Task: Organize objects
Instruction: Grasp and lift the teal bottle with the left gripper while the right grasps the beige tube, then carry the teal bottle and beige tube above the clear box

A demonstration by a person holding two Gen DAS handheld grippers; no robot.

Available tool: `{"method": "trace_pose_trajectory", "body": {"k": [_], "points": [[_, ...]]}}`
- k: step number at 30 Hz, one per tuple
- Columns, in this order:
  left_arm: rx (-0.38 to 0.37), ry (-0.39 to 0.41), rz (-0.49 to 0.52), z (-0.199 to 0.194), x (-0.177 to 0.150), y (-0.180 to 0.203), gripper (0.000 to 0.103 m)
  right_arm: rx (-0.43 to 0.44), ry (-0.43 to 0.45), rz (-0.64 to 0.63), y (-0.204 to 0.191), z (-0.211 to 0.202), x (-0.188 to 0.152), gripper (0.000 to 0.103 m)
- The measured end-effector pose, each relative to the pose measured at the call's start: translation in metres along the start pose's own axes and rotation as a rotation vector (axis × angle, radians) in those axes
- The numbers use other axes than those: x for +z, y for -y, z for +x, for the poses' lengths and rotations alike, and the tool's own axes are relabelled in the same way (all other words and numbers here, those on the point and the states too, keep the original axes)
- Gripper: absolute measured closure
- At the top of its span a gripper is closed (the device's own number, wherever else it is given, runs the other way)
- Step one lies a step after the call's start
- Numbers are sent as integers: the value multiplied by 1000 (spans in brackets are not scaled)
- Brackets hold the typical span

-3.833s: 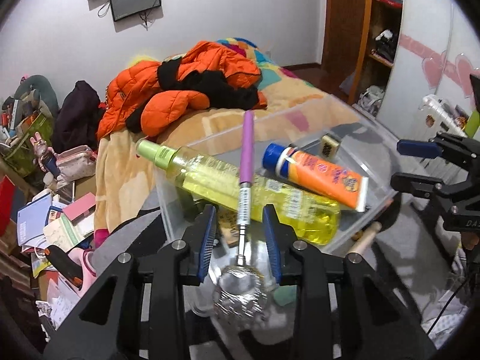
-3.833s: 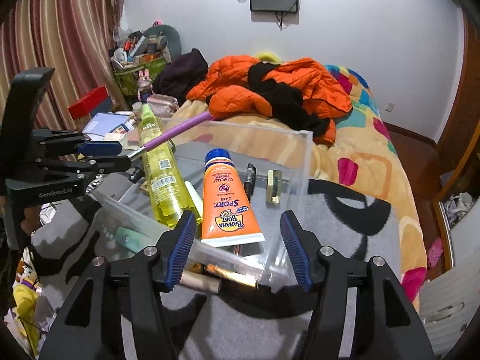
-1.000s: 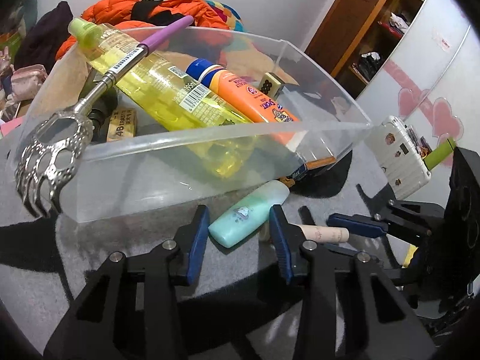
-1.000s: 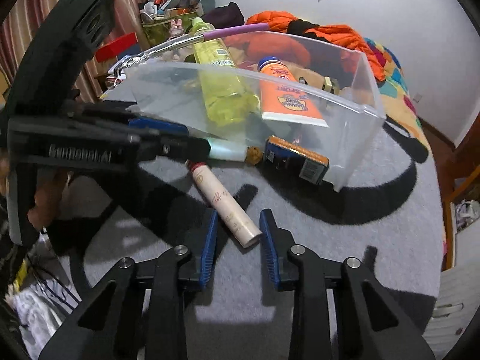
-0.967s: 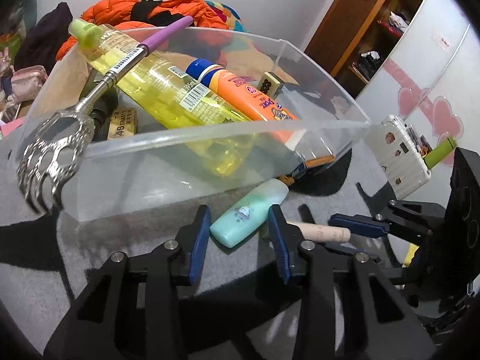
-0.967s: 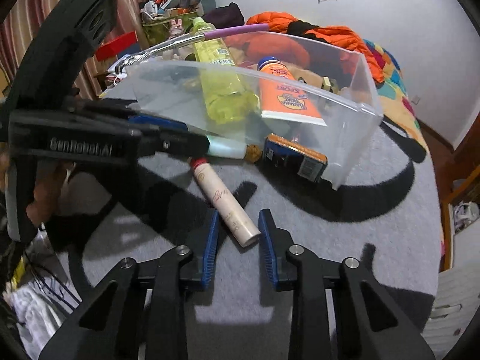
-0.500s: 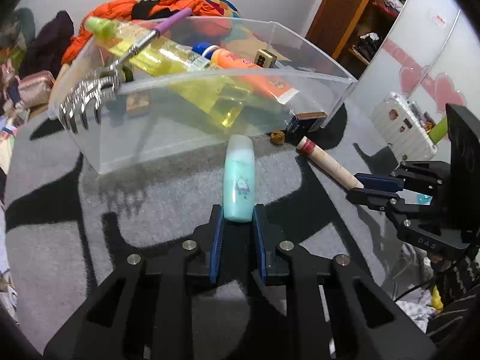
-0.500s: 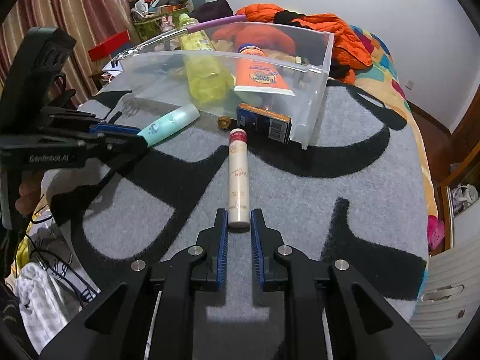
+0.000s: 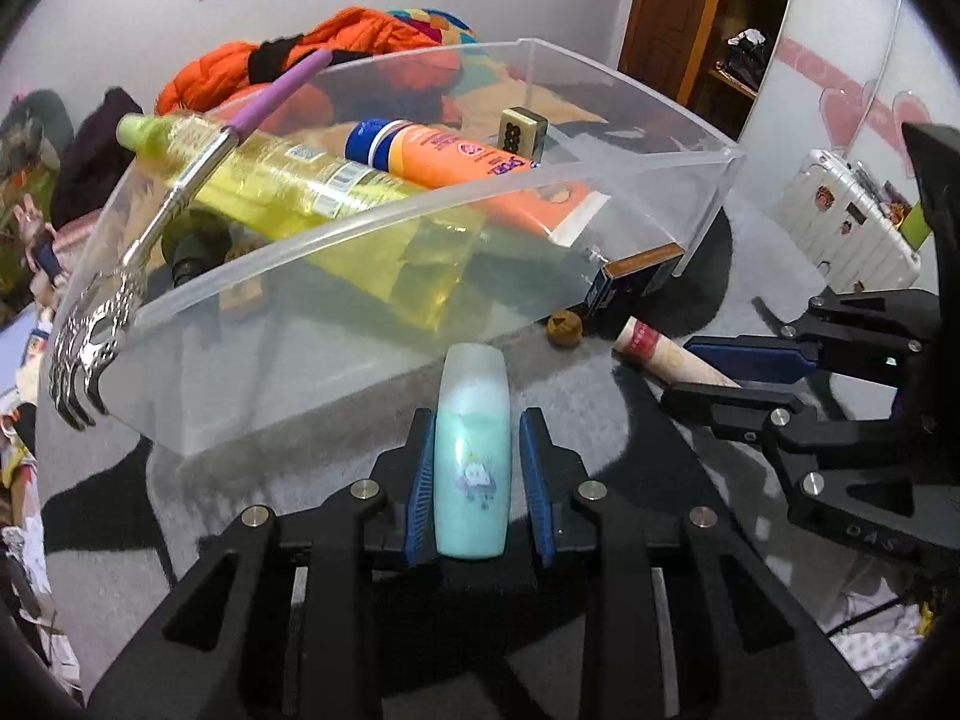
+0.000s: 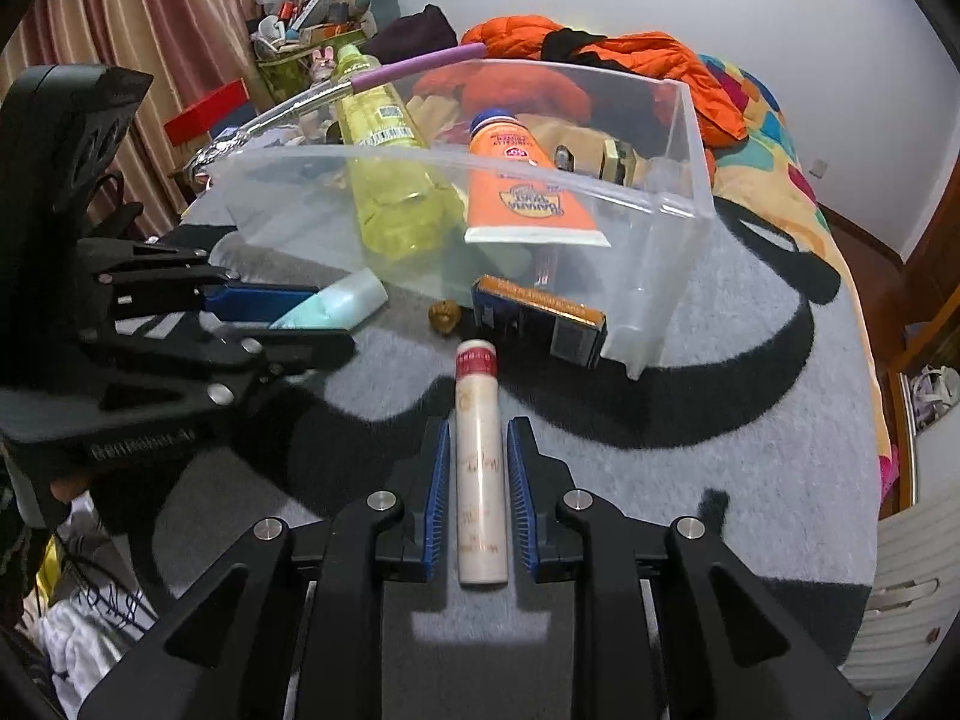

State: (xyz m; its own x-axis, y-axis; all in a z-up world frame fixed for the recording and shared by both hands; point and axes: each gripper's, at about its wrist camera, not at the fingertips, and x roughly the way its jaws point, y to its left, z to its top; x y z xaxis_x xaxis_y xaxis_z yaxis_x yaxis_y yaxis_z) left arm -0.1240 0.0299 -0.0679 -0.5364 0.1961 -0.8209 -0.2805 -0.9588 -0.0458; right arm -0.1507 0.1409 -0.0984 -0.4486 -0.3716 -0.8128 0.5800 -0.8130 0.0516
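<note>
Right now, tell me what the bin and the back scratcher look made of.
Bin: clear, slightly frosted plastic by the look; the bottles show through its walls. Back scratcher: shiny, probably metal shaft and claw that glint, with a matte purple grip, likely foam or rubber.

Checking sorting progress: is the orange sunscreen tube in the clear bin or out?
In. The orange sunscreen tube lies inside the clear bin, leaning beside the yellow bottle.

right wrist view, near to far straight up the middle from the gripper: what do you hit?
right gripper → cream tube between its pads → small brown nut → clear plastic bin front wall → orange sunscreen tube inside it → orange jacket on the bed
</note>
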Motion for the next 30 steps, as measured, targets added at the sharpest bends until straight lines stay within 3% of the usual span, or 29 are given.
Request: {"method": "trace_pose_trajectory", "body": {"k": [1,5,13,30], "points": [[20,10,12,-1,-2,4,79,-5,5,-2,-1,0,-1,85],[79,36,49,-8,-11,15,80,-21,20,-7,-5,-2,-3,89],[36,59,13,-29,-18,17,80,23,44,37,-3,-17,-8,89],[3,220,-46,-81,0,15,80,52,201,60,-4,-71,12,89]]}}
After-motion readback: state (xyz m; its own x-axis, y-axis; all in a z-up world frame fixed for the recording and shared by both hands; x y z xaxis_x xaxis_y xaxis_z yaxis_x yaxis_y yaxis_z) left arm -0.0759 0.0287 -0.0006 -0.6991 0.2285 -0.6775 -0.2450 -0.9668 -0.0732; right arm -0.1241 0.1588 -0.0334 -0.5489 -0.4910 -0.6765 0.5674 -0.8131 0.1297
